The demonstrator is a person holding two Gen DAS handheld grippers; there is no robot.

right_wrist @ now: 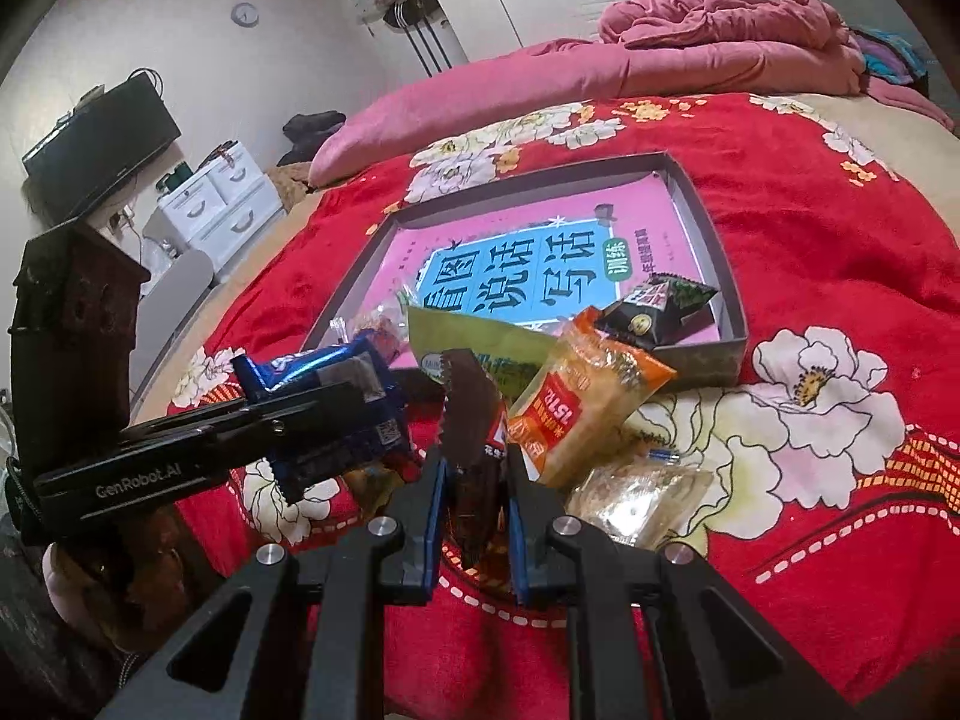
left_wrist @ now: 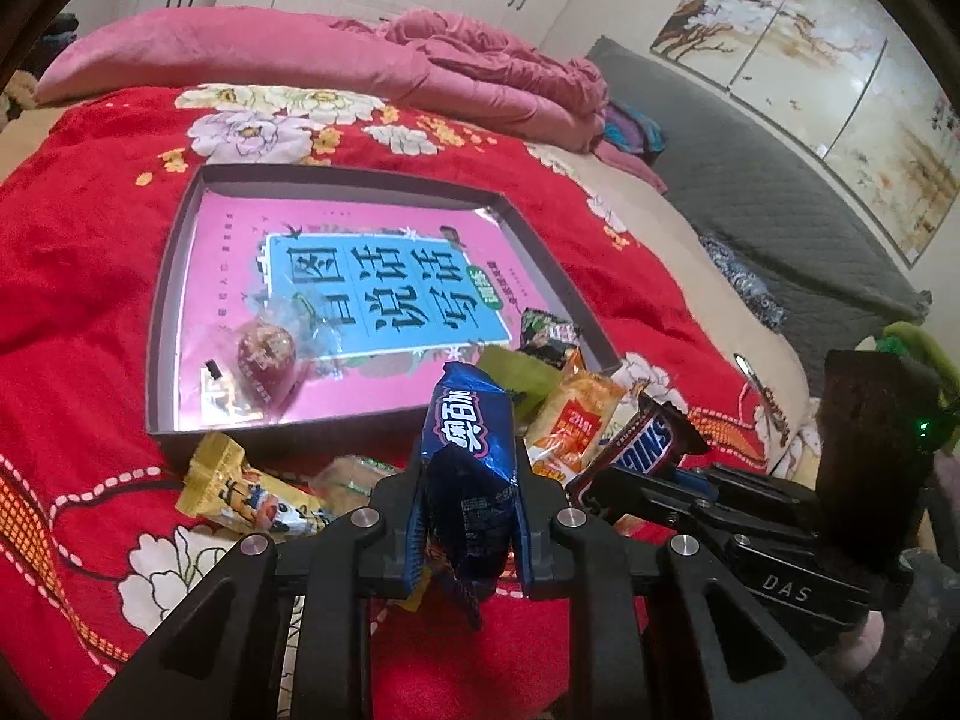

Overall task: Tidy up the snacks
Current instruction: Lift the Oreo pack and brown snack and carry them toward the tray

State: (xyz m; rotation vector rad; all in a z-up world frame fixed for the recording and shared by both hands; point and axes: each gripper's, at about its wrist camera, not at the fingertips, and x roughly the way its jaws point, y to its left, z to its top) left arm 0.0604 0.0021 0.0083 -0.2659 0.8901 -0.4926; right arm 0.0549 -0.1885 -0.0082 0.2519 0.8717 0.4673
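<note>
My left gripper [left_wrist: 471, 480] is shut on a blue Oreo packet [left_wrist: 474, 450] and holds it above the bed, just in front of the grey tray [left_wrist: 157, 324]. My right gripper [right_wrist: 474, 468] is shut on a brown Snickers bar [right_wrist: 471, 414]; the bar also shows in the left wrist view [left_wrist: 645, 441]. The tray [right_wrist: 729, 276] holds a pink book [left_wrist: 360, 276], a wrapped red candy [left_wrist: 267, 354] and a dark triangular packet [right_wrist: 660, 306]. An orange packet [right_wrist: 585, 396] and a green packet [right_wrist: 480, 336] lie at the tray's near edge.
A yellow packet [left_wrist: 240, 486] and a clear packet [right_wrist: 642, 498] lie on the red floral blanket [right_wrist: 840, 300]. A rumpled pink quilt [left_wrist: 480, 60] lies behind the tray. A grey headboard [left_wrist: 780, 204] stands to the right. White drawers [right_wrist: 210, 210] stand beside the bed.
</note>
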